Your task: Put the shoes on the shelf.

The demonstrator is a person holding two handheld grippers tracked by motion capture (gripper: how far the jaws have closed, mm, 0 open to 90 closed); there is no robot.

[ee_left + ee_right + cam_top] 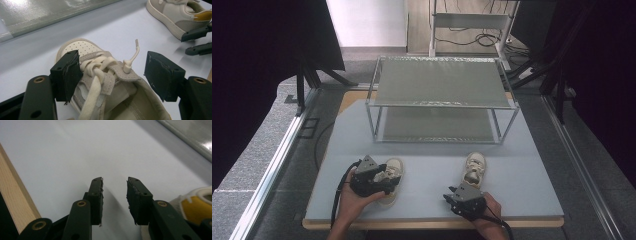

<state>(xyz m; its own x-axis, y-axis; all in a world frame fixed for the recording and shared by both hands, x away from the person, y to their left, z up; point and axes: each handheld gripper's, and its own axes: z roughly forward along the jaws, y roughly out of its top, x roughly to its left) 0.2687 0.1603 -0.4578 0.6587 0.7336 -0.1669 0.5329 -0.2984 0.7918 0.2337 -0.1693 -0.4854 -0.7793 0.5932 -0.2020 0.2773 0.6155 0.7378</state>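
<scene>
While the left gripper [112, 75] gapes astride a laced shoe [105, 82], the right gripper [114, 200] (jaws apart) holds nothing.

I see a pale blue-grey worktop [522, 175] with a light wooden rim along its near edge. Towards its far edge stands a metal-framed rack with two grey shelf panels [439, 82]. Two small cream-and-beige lace-up sneakers lie near the near edge, well apart: one towards the near left corner [391, 175], the other right of centre [473, 167], toe pointing to the rack.
</scene>
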